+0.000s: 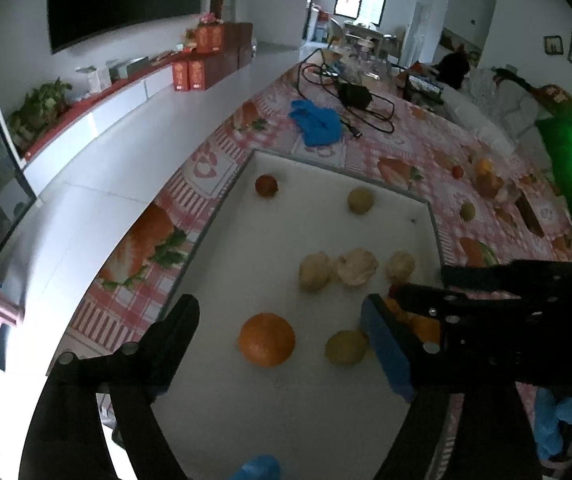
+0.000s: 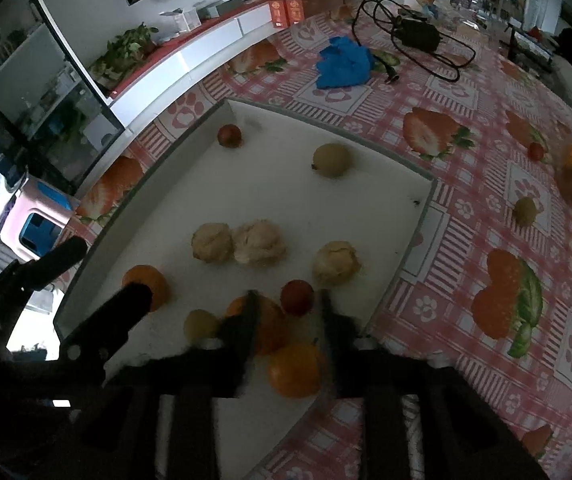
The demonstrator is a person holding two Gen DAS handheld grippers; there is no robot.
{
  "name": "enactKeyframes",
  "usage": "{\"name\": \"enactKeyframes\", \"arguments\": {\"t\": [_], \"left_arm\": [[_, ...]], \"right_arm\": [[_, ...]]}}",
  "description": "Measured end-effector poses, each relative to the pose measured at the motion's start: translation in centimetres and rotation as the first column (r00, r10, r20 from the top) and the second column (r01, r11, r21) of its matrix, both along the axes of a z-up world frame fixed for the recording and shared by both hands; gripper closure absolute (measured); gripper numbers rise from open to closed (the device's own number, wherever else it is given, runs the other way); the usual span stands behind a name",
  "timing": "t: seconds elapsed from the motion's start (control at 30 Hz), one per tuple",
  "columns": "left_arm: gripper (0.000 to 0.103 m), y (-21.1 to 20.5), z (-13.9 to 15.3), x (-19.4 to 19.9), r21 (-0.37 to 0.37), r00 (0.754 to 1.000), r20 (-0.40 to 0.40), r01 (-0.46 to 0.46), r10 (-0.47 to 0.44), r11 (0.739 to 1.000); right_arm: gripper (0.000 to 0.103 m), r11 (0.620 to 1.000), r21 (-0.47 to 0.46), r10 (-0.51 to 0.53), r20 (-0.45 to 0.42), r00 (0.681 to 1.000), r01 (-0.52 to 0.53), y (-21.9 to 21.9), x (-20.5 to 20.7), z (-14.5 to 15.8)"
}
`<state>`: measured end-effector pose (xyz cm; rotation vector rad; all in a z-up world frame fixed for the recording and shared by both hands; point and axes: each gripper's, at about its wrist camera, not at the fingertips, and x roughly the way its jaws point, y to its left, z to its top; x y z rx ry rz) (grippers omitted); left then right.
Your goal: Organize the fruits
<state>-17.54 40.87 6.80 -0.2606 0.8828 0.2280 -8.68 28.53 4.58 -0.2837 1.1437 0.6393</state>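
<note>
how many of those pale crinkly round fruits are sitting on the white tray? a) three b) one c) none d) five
a: on the white tray there are three pale crinkly fruits, two of them side by side and a third set apart toward the tray's right edge.

Both black grippers show silver screws; left gripper (image 1: 281,340) has blue pads.

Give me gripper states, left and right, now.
Left gripper: open, nothing gripped; an orange lies on the white tray between its fingers.
Right gripper: open, nothing gripped, over the oranges.
</note>
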Motion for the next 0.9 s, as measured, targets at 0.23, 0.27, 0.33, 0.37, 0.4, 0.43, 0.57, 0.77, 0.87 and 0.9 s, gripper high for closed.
{"name": "enactKeyframes", "arguments": {"t": [0.23,0.27,0.33,0.37,0.4,0.43,0.57,0.77,0.87,0.9], "left_arm": [[0.0,0.0,0.5,-0.9,0.025,1.0,-0.014,-0.011,0.011,1.0],[0.0,-0.1,0.6,-1.0,0.024,1.0,-0.017,-0.006,0.007,1.0],[0.0,0.0,0.8,-1.3,0.014,1.0,-0.011,-0.005,0.006,1.0],[0.0,0.2,1.0,-1.5,0.012,1.0,-0.01,-0.01,0.01,1.0],[0.0,0.2,0.9,-1.7,0.015,1.0,-0.013,-0.014,0.014,1.0],[0.0,0.2,1.0,-1.8,0.017,1.0,-0.017,-0.015,0.015,1.0],[0.0,0.1,0.7,-2.5,0.011,0.998,-0.056,-0.009,0.01,1.0],[0.0,-1.7,0.6,-3.6,0.137,0.997,-0.076,0.008,0.002,0.991],[0.0,-2.4,0.8,-4.1,0.161,0.997,-0.075,0.028,-0.016,0.987],[0.0,-2.5,0.9,-4.2,0.162,0.997,-0.071,0.034,-0.023,0.986]], "right_arm": [[0.036,1.0,0.006,-0.004,0.044,0.999,0.003,-1.0,-0.5,1.7],[0.036,1.0,0.0,0.0,0.051,0.999,0.0,-1.0,-0.6,1.9],[0.025,1.0,-0.012,-0.001,0.067,0.998,0.002,-1.1,-0.9,2.3],[0.016,0.999,-0.03,-0.012,0.09,0.996,0.015,-1.2,-1.0,2.5],[0.011,0.999,-0.032,-0.014,0.101,0.995,0.017,-1.4,-1.1,2.6],[0.01,1.0,-0.026,-0.013,0.106,0.994,0.015,-1.6,-1.2,2.8],[0.01,0.999,-0.037,-0.012,0.116,0.993,0.017,-2.1,-1.8,3.2],[0.01,0.997,-0.079,0.032,0.15,0.988,-0.02,-2.0,-3.1,3.2],[0.01,0.996,-0.077,0.045,0.153,0.987,-0.034,-2.0,-3.7,3.5],[0.01,0.997,-0.075,0.047,0.154,0.987,-0.036,-2.1,-3.8,3.5]]}}
